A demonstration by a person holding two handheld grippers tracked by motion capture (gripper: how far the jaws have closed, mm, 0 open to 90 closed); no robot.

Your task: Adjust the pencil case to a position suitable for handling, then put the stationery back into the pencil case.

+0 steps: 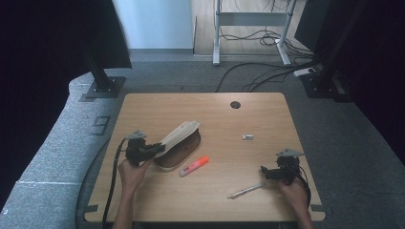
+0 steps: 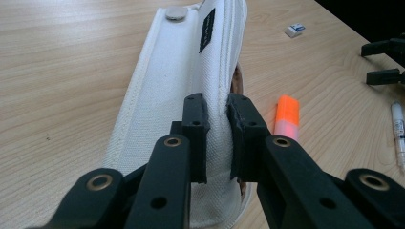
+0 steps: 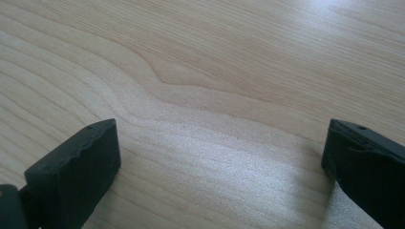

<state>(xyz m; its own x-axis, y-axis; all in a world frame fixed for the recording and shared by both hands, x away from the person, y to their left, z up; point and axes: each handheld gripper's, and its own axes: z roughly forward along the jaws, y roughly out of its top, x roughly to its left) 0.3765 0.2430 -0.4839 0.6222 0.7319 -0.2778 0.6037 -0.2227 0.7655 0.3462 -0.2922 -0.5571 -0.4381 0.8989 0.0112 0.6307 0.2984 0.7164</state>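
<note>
While left gripper (image 2: pixel 218 119) pinches flap of white pencil case (image 2: pixel 176 86), case long axis runs straight ahead of fingers; orange highlighter (image 2: pixel 287 114) just beside, right gripper (image 3: pixel 222 157) jaws wide, empty, farther.

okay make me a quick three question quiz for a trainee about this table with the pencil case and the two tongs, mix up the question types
1. True or false: the left tongs are shut on the flap of the white pencil case.
2. Which lies closest to the pencil case: A) the orange highlighter, B) the pen, C) the small white eraser?
3. In a few words, how do the right tongs stand?

Key
1. True: the jaws pinch the canvas flap.
2. A: the highlighter lies just beside the case.
3. Open, with nothing between the jaws, above the bare wooden table.
</note>
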